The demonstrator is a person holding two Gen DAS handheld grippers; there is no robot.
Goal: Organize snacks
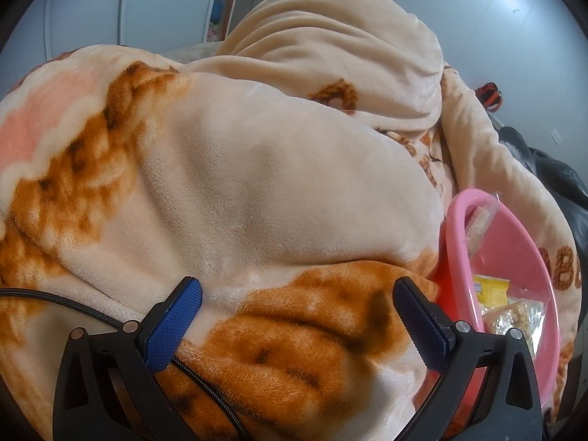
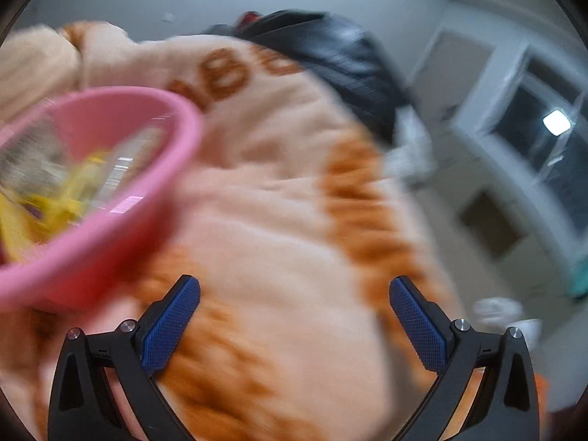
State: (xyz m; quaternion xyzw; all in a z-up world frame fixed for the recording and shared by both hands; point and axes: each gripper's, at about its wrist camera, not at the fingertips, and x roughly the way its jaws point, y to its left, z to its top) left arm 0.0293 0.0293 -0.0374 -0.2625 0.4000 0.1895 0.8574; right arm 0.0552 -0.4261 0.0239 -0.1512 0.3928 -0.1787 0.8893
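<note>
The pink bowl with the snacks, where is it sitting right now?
The pink bowl rests on the beige and orange blanket, at the right edge of the left wrist view and the left of the right wrist view, beside neither open claw.

Both wrist views look closely down on the blanket, sharing the pink bowl.

Cream-orange fleece blanket carries pink basin, black jacket
</note>
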